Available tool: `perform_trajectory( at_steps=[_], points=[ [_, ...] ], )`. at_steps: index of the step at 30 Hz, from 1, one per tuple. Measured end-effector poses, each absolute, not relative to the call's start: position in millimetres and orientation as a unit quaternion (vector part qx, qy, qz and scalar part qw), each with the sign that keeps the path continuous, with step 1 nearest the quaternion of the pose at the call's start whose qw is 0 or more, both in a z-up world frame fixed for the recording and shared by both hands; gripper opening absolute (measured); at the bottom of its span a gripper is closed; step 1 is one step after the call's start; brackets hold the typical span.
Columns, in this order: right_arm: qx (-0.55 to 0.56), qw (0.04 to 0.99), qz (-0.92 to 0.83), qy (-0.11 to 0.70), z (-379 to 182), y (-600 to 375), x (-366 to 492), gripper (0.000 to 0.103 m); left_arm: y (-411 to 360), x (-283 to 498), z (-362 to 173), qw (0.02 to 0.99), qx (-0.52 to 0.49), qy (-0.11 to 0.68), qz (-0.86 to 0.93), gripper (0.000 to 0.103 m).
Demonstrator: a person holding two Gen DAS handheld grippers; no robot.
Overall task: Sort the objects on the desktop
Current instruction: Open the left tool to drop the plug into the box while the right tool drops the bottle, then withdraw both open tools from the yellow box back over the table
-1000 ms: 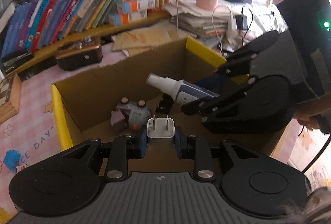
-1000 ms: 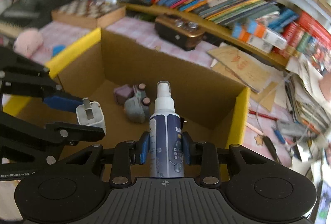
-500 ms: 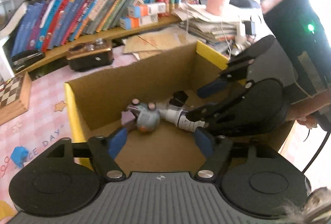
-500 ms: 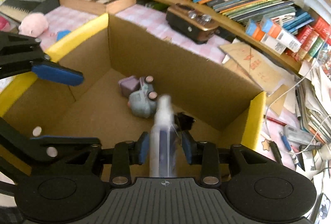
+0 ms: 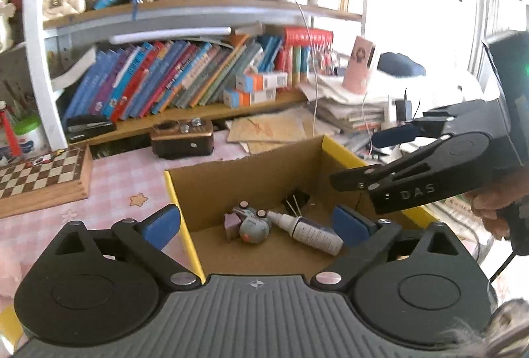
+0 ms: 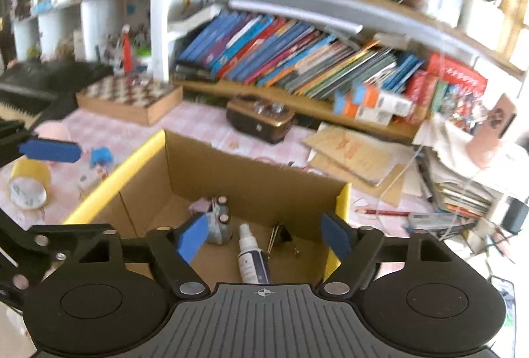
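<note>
A cardboard box with yellow rim flaps stands on the pink desk. On its floor lie a white and blue spray bottle, a grey toy and a black binder clip. My left gripper hangs above the box's near left corner, its jaws opening wide with nothing between them. My right gripper hovers over the box's near edge, its jaws also opening and empty, the spray bottle lying below them. Each gripper shows in the other's view: the right gripper, the left gripper. No white plug is visible.
A chessboard and a brown radio sit behind the box under a shelf of books. Left of the box lie a yellow tape roll and a small blue object. Stacked papers and a red pencil crowd the right.
Both grippers opened: the left let go of a white plug, the right of the spray bottle, which now lies on the box floor. Both have risen and drawn back from the box.
</note>
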State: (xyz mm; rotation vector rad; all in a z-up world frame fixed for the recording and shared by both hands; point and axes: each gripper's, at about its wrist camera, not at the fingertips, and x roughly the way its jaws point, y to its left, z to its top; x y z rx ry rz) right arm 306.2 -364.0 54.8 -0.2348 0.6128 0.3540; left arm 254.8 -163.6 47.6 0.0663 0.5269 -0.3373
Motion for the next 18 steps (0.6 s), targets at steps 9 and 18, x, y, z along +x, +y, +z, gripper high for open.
perform_trajectory(
  at_steps=[9,18],
  points=[
    [-0.064,0.956,0.121,0.26,62,-372,253,0.09,-136,209,46,0.958,-0.023,0.246,-0.146,0.103],
    [-0.035,0.959,0.077,0.269,51,-360,209,0.091,-107,170,40,0.96,-0.046,0.242,-0.136,0.103]
  ],
)
